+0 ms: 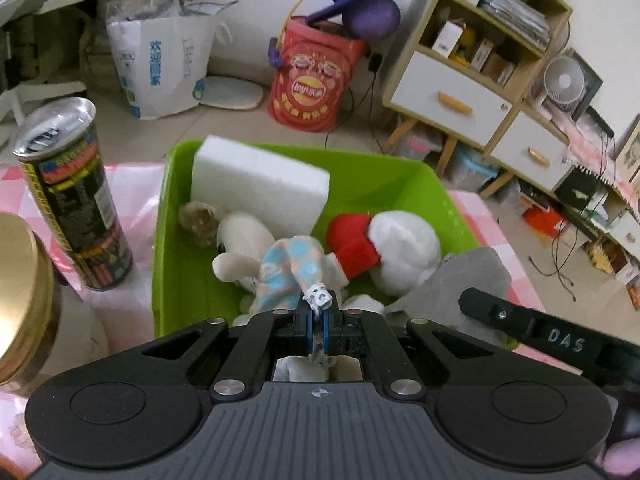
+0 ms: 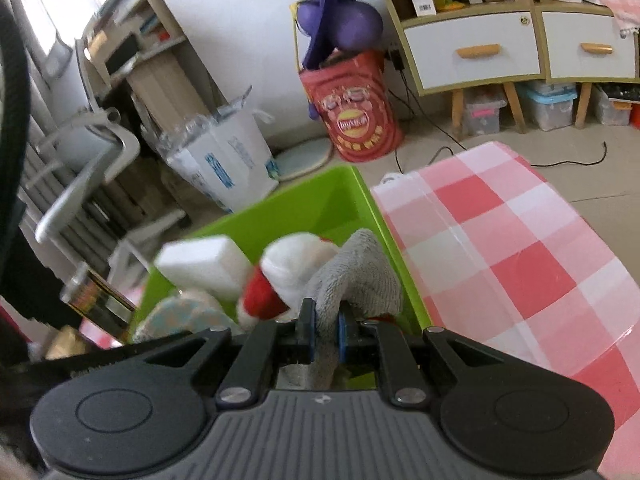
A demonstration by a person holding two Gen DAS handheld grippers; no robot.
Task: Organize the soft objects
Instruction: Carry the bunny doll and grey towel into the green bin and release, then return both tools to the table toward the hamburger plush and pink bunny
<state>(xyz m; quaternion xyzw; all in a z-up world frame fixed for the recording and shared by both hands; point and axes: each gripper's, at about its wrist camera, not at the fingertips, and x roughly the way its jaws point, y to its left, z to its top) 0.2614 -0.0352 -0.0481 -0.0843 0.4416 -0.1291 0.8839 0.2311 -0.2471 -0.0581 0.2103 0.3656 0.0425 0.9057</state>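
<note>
The left gripper (image 1: 319, 322) pinches the patterned cloth toy (image 1: 286, 270) over the green bin (image 1: 160, 240). The right gripper (image 2: 325, 334) clamps a grey cloth (image 2: 360, 276) just ahead, beside the white sponge block (image 2: 196, 266).

**Readable Marks in the Room**

The black arm (image 1: 560, 332) reaching in from the right in the left wrist view carries the raised letters "DAS". The red bin (image 1: 310, 84) by the wall shows a round yellow-and-red snack logo, its lettering too blurred to read. The white bag (image 1: 160, 60) has blue printed characters, also unreadable. The can (image 1: 76, 200) is covered in fine print I cannot make out.
</note>
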